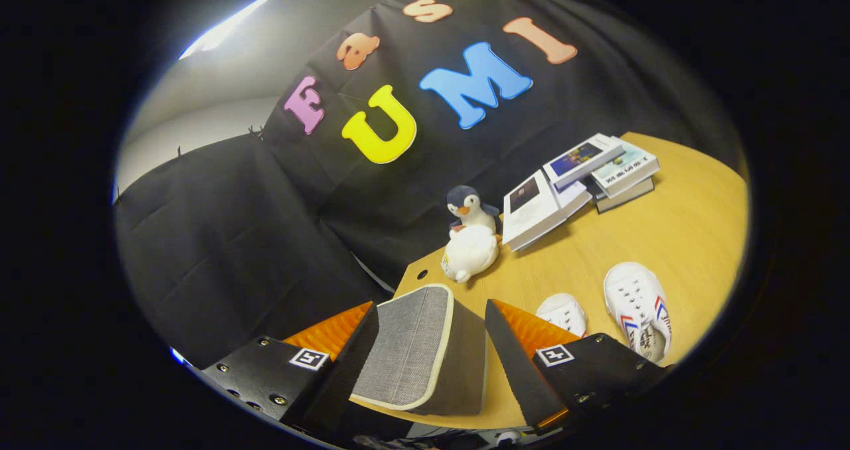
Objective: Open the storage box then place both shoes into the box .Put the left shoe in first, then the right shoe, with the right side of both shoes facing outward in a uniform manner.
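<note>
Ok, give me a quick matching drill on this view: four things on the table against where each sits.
Things:
1. grey fabric storage box
2. plush penguin toy
3. stack of books
4. white canvas shoes

Places:
A. beyond the right finger
B. far side of the wooden table, by the black cloth
C. between the open gripper's fingers
D. just beyond the box

Pairs: 1-C, 2-D, 3-B, 4-A

black gripper point(431, 344) – 2 orange ribbed fingers point(330, 332), square markers, screws.
</note>
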Tool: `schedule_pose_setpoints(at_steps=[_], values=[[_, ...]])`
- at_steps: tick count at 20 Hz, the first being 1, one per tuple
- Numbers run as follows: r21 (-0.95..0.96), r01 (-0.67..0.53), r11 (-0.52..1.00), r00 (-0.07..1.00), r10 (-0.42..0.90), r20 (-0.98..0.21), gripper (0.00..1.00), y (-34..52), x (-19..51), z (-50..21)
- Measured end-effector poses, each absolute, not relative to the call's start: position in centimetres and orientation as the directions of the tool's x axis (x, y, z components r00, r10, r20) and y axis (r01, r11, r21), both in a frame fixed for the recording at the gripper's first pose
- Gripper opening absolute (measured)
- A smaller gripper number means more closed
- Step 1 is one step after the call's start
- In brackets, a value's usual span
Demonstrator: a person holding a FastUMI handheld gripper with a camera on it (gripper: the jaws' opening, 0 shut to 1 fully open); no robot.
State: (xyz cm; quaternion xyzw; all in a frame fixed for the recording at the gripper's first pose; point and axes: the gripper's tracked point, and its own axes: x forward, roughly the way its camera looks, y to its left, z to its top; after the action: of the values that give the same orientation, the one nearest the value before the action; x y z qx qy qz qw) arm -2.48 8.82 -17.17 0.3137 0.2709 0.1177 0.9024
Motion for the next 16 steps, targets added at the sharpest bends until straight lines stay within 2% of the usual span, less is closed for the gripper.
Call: schedule_pose_setpoints(at_steps=[7,16], values=[[0.805,0.089,0.587,0.735,0.506,-0.451,0.98,11.5,-3.5,-21.4],[0.891,0.21,0.403,0.657,0.616,-0.434,0.97,15.3,-4.8,-24.6]])
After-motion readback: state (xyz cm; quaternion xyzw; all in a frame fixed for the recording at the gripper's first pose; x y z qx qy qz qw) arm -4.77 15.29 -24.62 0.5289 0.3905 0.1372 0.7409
